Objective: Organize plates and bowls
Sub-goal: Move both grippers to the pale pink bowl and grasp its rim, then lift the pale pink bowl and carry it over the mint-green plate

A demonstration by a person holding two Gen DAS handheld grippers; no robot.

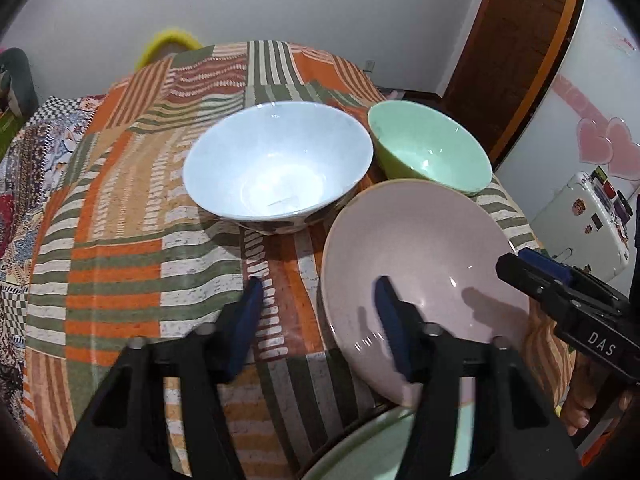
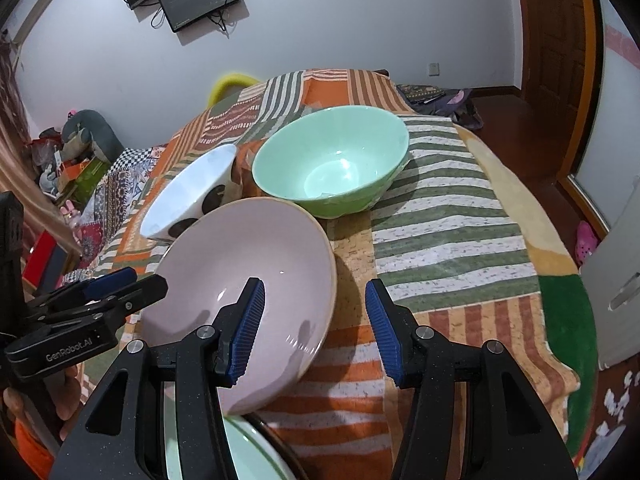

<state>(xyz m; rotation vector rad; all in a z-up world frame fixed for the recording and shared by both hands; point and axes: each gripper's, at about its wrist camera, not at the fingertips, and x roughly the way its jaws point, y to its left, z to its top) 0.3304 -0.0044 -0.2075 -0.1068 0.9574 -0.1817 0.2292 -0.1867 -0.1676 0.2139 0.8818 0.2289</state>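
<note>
A pink bowl (image 1: 424,264) (image 2: 244,276) rests tilted on the striped tablecloth (image 1: 120,264) (image 2: 448,240), leaning on a green plate (image 1: 384,444) (image 2: 240,452) at the near edge. Behind it stand a white spotted bowl (image 1: 276,164) (image 2: 188,196) and a mint green bowl (image 1: 432,148) (image 2: 332,160). My left gripper (image 1: 318,312) is open, its right finger over the pink bowl's left rim. My right gripper (image 2: 314,316) is open, straddling the pink bowl's right rim. Each gripper shows in the other's view, the right (image 1: 520,268) and the left (image 2: 132,280).
A yellow chair back (image 1: 172,44) (image 2: 232,84) stands behind the table. A wooden door (image 1: 516,40) and a white fridge with pink hearts (image 1: 600,148) are at the right. Clutter and toys (image 2: 72,152) lie at the left by the wall.
</note>
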